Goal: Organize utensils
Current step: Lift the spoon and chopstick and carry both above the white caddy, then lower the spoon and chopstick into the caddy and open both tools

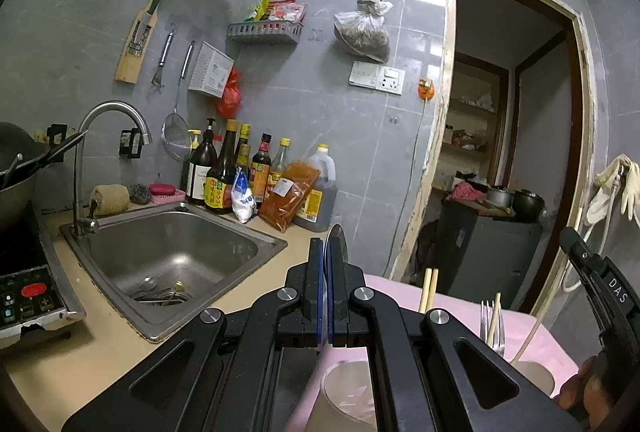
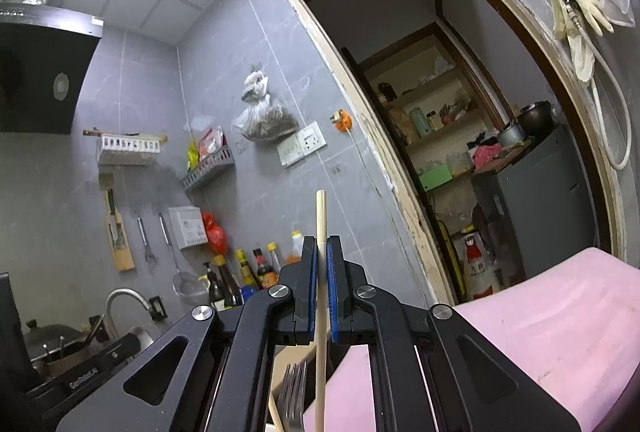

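The left claw [image 1: 325, 296] is gripping a metal utensil [image 1: 337, 244]: its blue pads are closing fully on a thin, rounded metal blade that is projecting above the fingertips toward 12 o'clock. Whether this utensil is a spoon or a knife cannot be told. Directly below the left claw, at 6 o'clock, a pale cup [image 1: 343, 392] is standing on a pink cloth [image 1: 532, 336] covering the counter. At 4 o'clock from the claw, a second cup [image 1: 534, 376] is holding a fork [image 1: 493, 328] and a chopstick, both upright. Two chopstick ends [image 1: 429, 290] are rising just right of the claw. At 9 o'clock, a steel sink [image 1: 172, 260] is holding further utensils near its drain.

The right claw [image 2: 322, 292] is gripping a single pale chopstick [image 2: 321, 220], which is standing upright between the blue pads and extending both above the fingertips and below them. At 6 o'clock, slightly left of the chopstick, fork tines [image 2: 293, 388] are pointing upward. The pink cloth [image 2: 540, 332] is lying at 4 o'clock.
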Motion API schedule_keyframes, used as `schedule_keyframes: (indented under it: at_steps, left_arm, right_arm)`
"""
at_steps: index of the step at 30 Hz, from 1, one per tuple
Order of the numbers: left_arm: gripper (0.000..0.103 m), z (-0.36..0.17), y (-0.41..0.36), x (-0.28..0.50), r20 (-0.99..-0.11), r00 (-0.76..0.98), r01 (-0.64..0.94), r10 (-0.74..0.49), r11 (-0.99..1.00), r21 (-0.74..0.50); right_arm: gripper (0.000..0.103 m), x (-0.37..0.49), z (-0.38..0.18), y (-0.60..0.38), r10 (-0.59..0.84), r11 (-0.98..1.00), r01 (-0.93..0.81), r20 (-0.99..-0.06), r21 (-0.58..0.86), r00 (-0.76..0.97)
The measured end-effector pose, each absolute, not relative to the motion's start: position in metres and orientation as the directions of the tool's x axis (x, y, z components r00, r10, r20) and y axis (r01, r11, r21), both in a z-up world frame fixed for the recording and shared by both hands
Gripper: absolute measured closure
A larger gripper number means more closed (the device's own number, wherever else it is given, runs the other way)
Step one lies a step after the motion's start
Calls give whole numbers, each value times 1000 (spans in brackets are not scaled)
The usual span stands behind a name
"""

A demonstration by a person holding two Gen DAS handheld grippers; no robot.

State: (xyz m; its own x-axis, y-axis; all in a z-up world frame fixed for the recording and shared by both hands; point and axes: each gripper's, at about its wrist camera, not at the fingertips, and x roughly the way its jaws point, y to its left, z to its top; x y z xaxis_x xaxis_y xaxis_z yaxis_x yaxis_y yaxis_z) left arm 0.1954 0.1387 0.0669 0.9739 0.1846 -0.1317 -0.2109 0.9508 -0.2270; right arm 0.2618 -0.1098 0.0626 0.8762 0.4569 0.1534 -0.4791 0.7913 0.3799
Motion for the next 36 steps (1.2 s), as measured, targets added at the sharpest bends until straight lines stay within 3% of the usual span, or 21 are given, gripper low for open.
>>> schedule_keyframes:
  at_steps: [7,13,16,19,21,23,25,27,29,32,36]
  left_arm:
    - [103,58,138,207,-203,970,-174,134,966,-191]
    - [102,42,113,211,-270,961,-82,64,995,-55]
    - [100,40,102,207,-281,960,-4,-9,999,-45]
    - [98,40,94,204,-290,956,29,-42,998,-49]
    - [97,41,91,201,-296,953,43,-60,997,-64]
    - [91,45,90,198,-294,953,52,-74,995,-83]
    - [68,49,89,192,-280,956,60,-87,993,-102]
    - [55,54,87,185,-248,963,72,-102,989,-127]
    - [54,60,84,179,-233,966,80,-111,988,-136]
    - [50,68,74,171,-225,966,100,-129,985,-138]
    - [33,75,57,160,-193,968,135,-162,980,-143]
  right_arm:
    - [99,255,58,-108,500,800,-490,68,347,863]
    - [95,247,47,-109,541,803,-503,-40,319,840]
    - [76,241,44,-113,550,803,-506,-66,315,832]
    - [72,235,45,-118,554,804,-509,-74,308,829]
    - [60,230,47,-120,550,810,-508,-76,293,832]
    - [52,225,48,-123,550,811,-511,-73,285,832]
    - [51,218,51,-129,542,820,-509,-71,264,837]
    - [43,211,54,-133,531,831,-503,-70,236,844]
    - [30,205,56,-139,522,839,-499,-61,218,851]
    - [25,192,60,-154,501,854,-486,-48,184,864]
    - [11,174,66,-176,457,884,-449,-35,130,889]
